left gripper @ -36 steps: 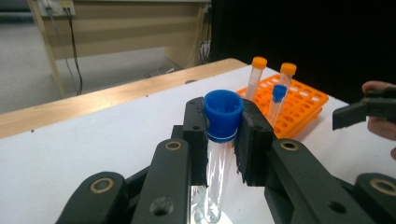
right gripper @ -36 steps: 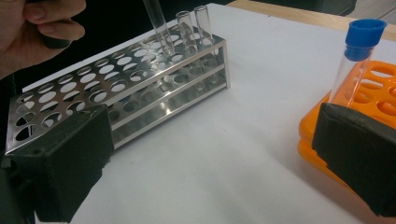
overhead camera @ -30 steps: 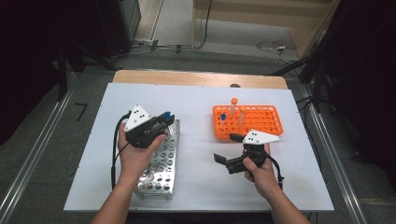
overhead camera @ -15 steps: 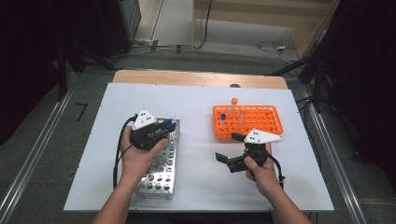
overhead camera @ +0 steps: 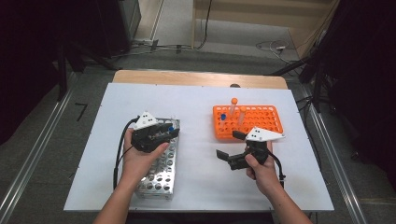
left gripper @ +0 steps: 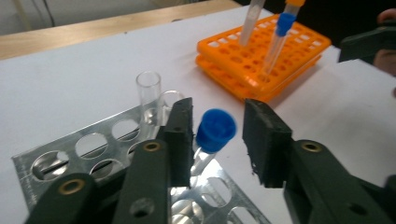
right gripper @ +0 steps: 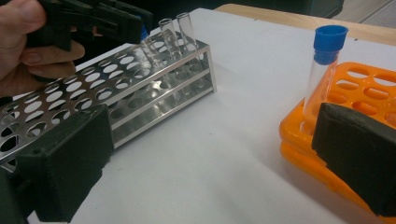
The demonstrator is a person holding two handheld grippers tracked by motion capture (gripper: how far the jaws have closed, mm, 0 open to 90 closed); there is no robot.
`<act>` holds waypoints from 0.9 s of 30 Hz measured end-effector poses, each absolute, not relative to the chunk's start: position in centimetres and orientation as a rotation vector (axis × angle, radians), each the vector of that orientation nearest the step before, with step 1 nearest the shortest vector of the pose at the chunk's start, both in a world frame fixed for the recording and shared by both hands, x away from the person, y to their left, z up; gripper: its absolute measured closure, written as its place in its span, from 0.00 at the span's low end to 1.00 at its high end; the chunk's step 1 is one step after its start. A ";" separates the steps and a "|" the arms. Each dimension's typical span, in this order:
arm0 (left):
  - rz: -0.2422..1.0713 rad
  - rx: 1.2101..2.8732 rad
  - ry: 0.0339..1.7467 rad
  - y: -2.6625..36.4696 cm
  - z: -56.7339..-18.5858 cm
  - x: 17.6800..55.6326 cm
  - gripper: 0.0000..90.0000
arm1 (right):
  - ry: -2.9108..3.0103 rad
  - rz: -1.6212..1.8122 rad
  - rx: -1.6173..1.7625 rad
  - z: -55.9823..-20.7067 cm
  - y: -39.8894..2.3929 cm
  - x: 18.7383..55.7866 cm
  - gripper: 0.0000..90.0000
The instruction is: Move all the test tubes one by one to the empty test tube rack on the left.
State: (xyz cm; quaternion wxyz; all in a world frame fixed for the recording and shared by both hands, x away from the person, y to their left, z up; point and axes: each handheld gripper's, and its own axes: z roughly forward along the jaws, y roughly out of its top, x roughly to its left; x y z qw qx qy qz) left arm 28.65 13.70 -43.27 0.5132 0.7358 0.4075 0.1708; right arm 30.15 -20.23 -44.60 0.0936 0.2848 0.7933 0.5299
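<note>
Left hand-held gripper point(left gripper: 217, 142): jaws just opened, released around the blue-capped tube point(left gripper: 214, 131).
Tube: stood tilted in the metal rack point(overhead camera: 161, 163) on the table point(overhead camera: 196, 105).
Right hand-held gripper point(overhead camera: 229, 150): spread wide, empty, beside the orange rack point(overhead camera: 261, 122).

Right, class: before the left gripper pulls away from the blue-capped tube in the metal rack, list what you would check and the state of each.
1. Blue-capped tube seated in a hole of the metal rack: ok.
2. Left gripper jaws, which have just been opening, clear of the cap: ok on one side, cannot tell on the other.
3. Tube standing upright: not ok, it leans.
4. Uncapped tube beside it apart from the jaws: ok.
5. Right gripper open and empty: ok.
</note>
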 end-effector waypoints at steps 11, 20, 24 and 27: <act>0.343 1.685 0.911 13.7 -42.7 26.8 0.17 | 2.293 1.589 0.963 -44.5 -20.4 32.2 0.06; 0.315 1.663 0.890 13.6 -42.6 25.8 0.00 | 2.219 1.491 1.086 -45.6 -19.6 34.6 0.44; 0.323 1.670 0.882 13.6 -42.4 25.4 0.00 | 2.212 1.409 1.081 -46.4 -18.8 35.5 0.53; 0.326 1.668 0.884 13.6 -42.3 25.3 0.00 | 2.209 1.383 1.098 -47.0 -18.5 36.1 0.59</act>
